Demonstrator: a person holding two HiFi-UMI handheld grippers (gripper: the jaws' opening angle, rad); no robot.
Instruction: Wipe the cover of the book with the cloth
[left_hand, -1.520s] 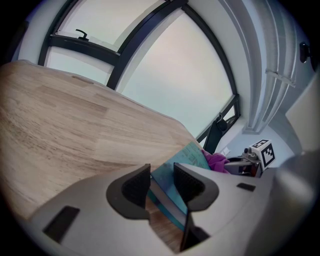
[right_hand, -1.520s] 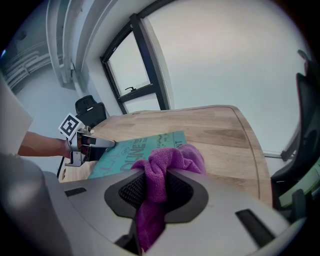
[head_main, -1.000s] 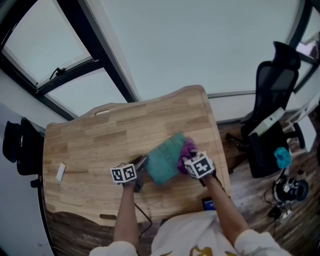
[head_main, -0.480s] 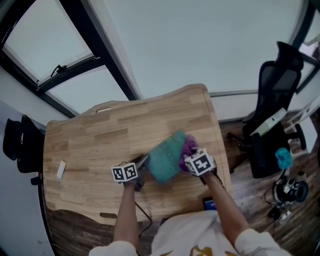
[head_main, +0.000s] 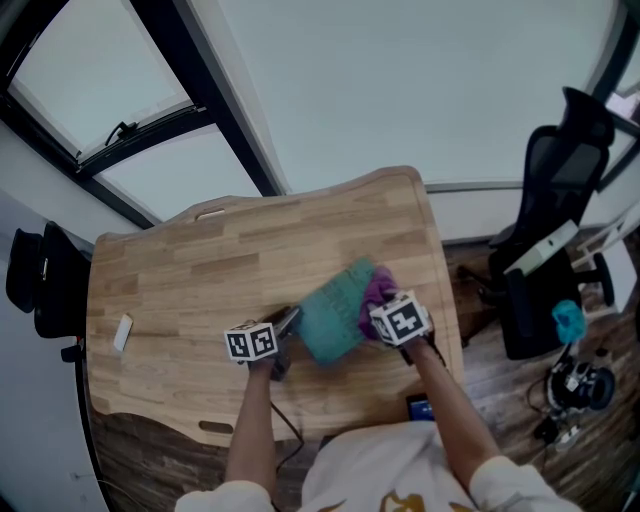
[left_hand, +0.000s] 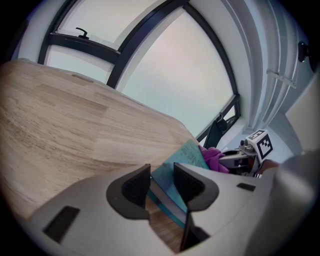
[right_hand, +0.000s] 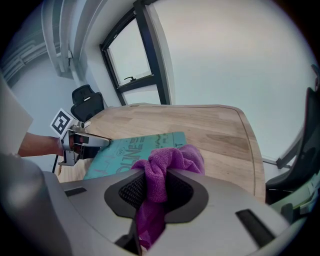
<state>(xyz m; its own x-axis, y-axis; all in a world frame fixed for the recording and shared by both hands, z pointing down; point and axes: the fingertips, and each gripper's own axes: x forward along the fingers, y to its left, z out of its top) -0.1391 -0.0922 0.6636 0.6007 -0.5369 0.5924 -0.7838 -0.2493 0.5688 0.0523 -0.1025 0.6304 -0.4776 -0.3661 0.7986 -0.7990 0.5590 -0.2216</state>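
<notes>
Claws first: your left gripper (left_hand: 162, 186) is pinched on the book's (head_main: 335, 316) near edge. Your right gripper (right_hand: 156, 189) clamps the cloth (right_hand: 171, 159), bunched on the cover's 3 o'clock side. The book sits toward the 4 o'clock part of the table (head_main: 190, 270).

If you press hard, that thin pinch may slip and the book could swing toward the table's 3 o'clock edge. Your left gripper blocks strokes toward 8 o'clock. 1 white tag (head_main: 122, 336) lies at 9 o'clock, and 1 chair (head_main: 552, 190) stands off the table at 3 o'clock.
</notes>
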